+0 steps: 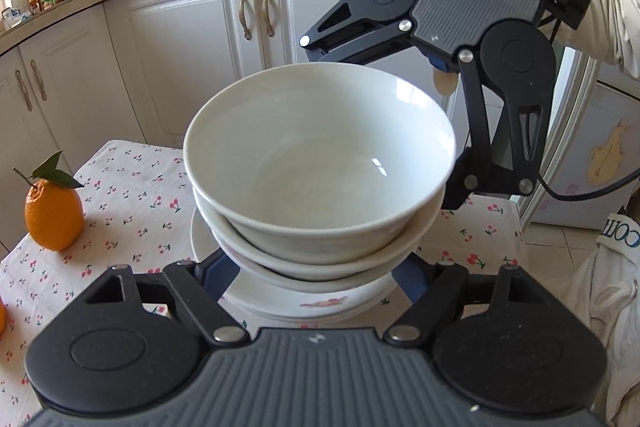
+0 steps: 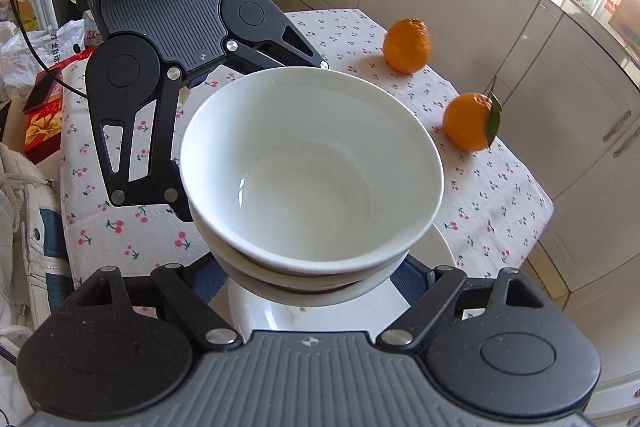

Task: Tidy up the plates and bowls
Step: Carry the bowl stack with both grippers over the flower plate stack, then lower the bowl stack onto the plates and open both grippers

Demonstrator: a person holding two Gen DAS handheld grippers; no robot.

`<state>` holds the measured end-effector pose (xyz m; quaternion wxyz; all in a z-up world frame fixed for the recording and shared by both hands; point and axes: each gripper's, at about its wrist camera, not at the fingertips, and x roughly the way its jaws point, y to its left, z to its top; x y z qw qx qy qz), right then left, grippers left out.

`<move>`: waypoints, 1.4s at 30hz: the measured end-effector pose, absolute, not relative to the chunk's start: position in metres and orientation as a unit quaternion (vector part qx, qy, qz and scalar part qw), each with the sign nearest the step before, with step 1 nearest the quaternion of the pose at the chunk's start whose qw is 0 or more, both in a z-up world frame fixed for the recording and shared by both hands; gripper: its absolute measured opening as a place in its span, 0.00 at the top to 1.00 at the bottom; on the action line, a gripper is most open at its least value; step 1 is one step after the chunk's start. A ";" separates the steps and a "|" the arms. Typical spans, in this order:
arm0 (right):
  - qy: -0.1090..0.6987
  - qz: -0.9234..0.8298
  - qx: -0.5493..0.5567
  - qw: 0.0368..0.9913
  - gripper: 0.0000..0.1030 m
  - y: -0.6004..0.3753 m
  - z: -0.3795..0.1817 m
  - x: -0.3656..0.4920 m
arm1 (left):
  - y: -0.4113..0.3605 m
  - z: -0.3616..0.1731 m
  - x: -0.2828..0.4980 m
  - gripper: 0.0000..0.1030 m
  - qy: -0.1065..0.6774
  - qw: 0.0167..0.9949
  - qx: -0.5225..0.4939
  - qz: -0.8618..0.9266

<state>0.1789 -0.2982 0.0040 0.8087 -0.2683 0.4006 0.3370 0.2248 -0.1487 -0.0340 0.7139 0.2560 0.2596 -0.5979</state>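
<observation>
With both sets of my fingers closed on opposite sides of the stacked bowls, which sit on plates above the cloth-covered surface, I fear uneven pressure could tip the top bowl off.

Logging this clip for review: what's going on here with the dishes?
A person holds a tool in each hand, gripping a stack of two white bowls from opposite sides: the left tool from one side, the right tool from the other. The plates sit beneath on the cherry-print tablecloth. Whether the bowls touch the plates cannot be told. Two oranges sit nearby.
</observation>
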 end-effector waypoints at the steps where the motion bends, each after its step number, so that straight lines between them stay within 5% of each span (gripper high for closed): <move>1: 0.404 0.334 -0.265 0.809 0.13 -0.304 0.001 0.180 | -0.154 -0.036 0.227 0.21 0.261 0.711 0.256 -0.600; 31: 0.435 0.319 -0.206 0.817 0.13 -0.344 -0.036 0.198 | -0.182 -0.062 0.247 0.21 0.279 0.707 0.264 -0.594; 34: 0.428 0.313 -0.210 0.821 0.08 -0.343 -0.036 0.195 | -0.179 -0.059 0.244 0.11 0.270 0.722 0.262 -0.581; 42: 0.423 0.270 -0.212 0.839 0.00 -0.339 -0.025 0.178 | -0.159 -0.044 0.223 0.03 0.236 0.764 0.241 -0.550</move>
